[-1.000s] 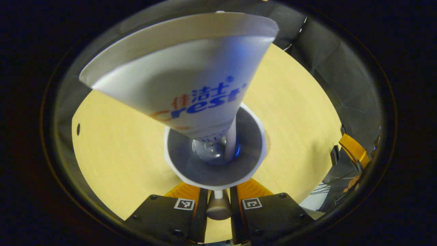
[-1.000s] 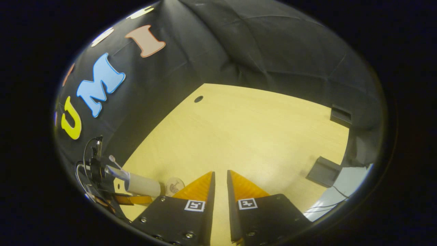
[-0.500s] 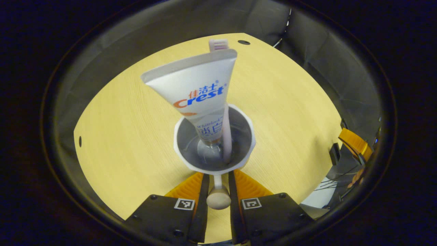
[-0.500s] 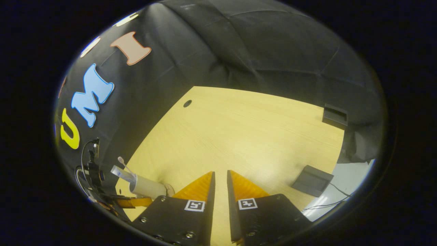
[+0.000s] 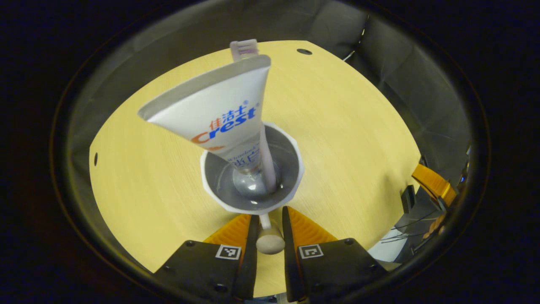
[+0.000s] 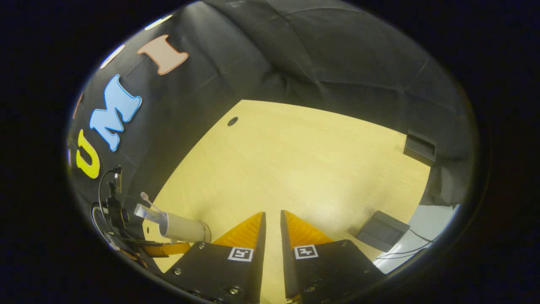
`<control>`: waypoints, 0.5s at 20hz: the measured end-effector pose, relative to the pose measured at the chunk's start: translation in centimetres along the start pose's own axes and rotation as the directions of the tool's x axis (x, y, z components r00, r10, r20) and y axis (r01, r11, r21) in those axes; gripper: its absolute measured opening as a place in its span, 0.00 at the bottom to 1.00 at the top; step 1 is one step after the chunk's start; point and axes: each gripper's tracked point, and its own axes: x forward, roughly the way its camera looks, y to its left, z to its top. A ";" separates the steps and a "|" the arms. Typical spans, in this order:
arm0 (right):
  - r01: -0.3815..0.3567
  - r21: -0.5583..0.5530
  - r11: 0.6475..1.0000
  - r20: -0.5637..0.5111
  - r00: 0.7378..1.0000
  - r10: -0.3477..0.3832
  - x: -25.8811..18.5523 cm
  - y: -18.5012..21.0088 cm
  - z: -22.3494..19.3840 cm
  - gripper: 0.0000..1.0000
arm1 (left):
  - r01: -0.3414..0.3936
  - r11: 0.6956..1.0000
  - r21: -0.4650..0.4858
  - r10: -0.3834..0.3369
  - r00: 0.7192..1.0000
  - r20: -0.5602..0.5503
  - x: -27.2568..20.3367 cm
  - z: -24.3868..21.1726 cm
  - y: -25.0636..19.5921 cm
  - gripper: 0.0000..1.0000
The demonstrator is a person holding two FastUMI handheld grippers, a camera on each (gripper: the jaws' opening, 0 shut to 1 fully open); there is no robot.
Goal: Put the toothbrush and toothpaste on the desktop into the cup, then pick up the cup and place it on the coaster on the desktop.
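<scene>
Two things stand in the cup (image 5: 252, 169): the toothpaste (image 5: 215, 116) and the toothbrush (image 5: 261, 139). We see them from above in the left gripper view. The toothpaste has its cap down in the bottom of the cup and its flat wide end up, and it leans to one side. The toothbrush stands just beside it, with its bristles poking out past the flat end.

Our left hand-held gripper (image 5: 266, 228) is closed on the cup's handle (image 5: 269, 238). Both fingers press on the thin stem of the handle, and the round knob at its end sits between them.

The cup is near the middle of the worktop (image 5: 358, 139), away from every edge. We cannot tell if it touches the worktop or hangs just over it.

In the right gripper view, our right hand-held gripper (image 6: 271, 219) holds nothing. Its fingers stand close, with a thin gap between them. It hangs over the bare worktop (image 6: 303, 156). Far off by the left edge we see the cup (image 6: 183, 228) held by the other hand-held gripper.
</scene>
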 end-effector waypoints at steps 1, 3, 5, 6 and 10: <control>-0.004 -0.003 1.000 -0.003 1.000 0.004 -0.1 0.0 0.1 0.21 | -0.012 1.000 0.003 0.012 1.000 0.004 0.2 -3.3 -5.2 0.35; -0.009 -0.012 1.000 -0.009 1.000 0.009 -0.1 -0.2 0.1 0.21 | -0.023 1.000 -0.007 0.024 1.000 0.014 2.1 -6.3 -7.7 0.35; -0.014 -0.019 1.000 -0.016 1.000 0.014 -0.1 -0.3 0.1 0.21 | -0.029 0.999 -0.017 0.030 0.999 0.023 0.5 -3.3 -2.7 0.35; -0.017 -0.022 1.000 -0.020 1.000 0.017 -0.1 -0.3 0.1 0.21 | -0.033 0.999 -0.020 0.034 0.999 0.030 -0.6 -3.5 -1.6 0.35; -0.032 -0.036 0.999 -0.032 0.999 0.031 -0.1 -0.2 0.3 0.21 | -0.066 0.997 -0.042 0.068 0.996 0.055 -3.6 -5.7 -2.2 0.35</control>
